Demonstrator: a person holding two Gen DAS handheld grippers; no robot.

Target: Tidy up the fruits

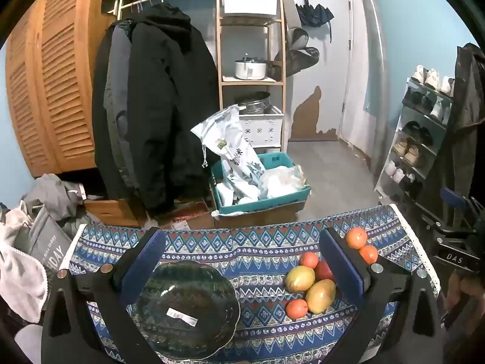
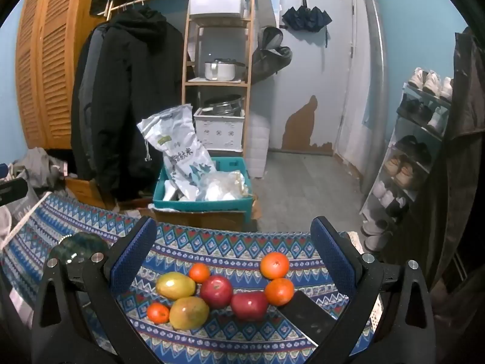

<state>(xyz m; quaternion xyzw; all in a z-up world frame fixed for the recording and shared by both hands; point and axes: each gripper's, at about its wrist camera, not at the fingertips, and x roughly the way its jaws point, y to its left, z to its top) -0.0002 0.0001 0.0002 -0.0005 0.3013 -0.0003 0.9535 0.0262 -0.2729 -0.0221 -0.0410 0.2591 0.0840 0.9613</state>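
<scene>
While the fruits lie loose on the patterned cloth (image 2: 242, 242), the dark green plate (image 1: 188, 306) serves as the mark: all of them sit to its right, well apart from it. Nearest the plate are two mangoes (image 2: 175, 285), touching, with a small orange (image 2: 157, 313) beside the nearer one. Farther from the plate come two red apples (image 2: 215, 291), side by side, then two more oranges (image 2: 274, 265).

The right gripper (image 2: 242, 254) hovers above this cluster with its jaws spread wide, holding nothing; the fruits lie between and below its blue pads (image 2: 133, 257). The left gripper (image 1: 242, 261) is equally wide and empty, the plate under its left finger.

In the left wrist view, its right finger hides most of the apples. In the right wrist view, only the plate's edge shows.
</scene>
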